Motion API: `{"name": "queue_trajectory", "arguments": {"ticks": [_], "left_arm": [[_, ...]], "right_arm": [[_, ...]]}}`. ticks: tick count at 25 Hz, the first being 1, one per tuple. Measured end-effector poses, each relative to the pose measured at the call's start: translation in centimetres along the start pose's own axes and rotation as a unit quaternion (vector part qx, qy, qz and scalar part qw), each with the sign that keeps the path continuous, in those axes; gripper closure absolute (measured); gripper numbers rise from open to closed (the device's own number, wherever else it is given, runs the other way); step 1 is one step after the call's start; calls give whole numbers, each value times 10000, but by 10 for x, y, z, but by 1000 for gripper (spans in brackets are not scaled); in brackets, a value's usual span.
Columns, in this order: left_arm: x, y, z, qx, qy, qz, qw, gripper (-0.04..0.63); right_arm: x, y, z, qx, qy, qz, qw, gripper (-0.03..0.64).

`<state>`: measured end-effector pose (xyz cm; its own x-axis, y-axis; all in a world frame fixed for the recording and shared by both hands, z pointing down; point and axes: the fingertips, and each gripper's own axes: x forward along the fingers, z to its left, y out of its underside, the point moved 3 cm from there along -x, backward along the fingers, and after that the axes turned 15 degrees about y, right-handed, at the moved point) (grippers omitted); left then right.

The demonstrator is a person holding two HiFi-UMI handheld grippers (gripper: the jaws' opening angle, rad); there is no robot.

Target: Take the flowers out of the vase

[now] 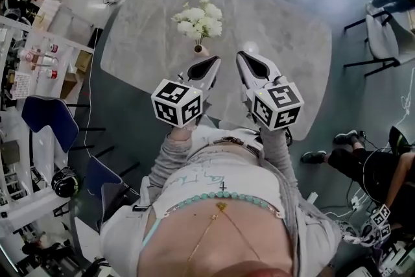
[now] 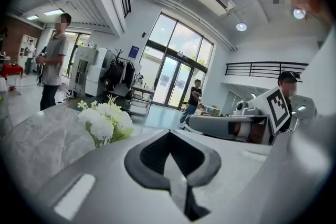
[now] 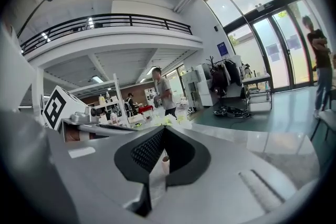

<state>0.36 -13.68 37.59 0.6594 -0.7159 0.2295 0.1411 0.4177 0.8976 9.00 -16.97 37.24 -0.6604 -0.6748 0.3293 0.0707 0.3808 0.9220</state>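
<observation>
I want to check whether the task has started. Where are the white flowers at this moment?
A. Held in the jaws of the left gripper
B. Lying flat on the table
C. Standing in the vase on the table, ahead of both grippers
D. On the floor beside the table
C: the head view shows the white flowers upright in the vase on the table, just beyond the left gripper and the right gripper, neither of which holds anything.

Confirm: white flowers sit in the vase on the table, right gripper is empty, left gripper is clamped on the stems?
Wrong on the left gripper: the left gripper view shows its jaws together on nothing, the flowers apart, off to its left. Rest holds: flowers in the vase on the table, right gripper empty.
</observation>
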Motion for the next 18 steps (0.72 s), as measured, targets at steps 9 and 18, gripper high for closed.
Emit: {"name": "queue_trajectory", "arguments": {"ticks": [9, 18], "left_arm": [[10, -17, 6, 134, 520, 114, 9985, 594], [3, -19, 35, 102, 721, 173, 9972, 594]], "right_arm": [[6, -13, -3, 79, 394, -105, 9991, 591], [38, -14, 10, 66, 477, -67, 9988, 590]]}}
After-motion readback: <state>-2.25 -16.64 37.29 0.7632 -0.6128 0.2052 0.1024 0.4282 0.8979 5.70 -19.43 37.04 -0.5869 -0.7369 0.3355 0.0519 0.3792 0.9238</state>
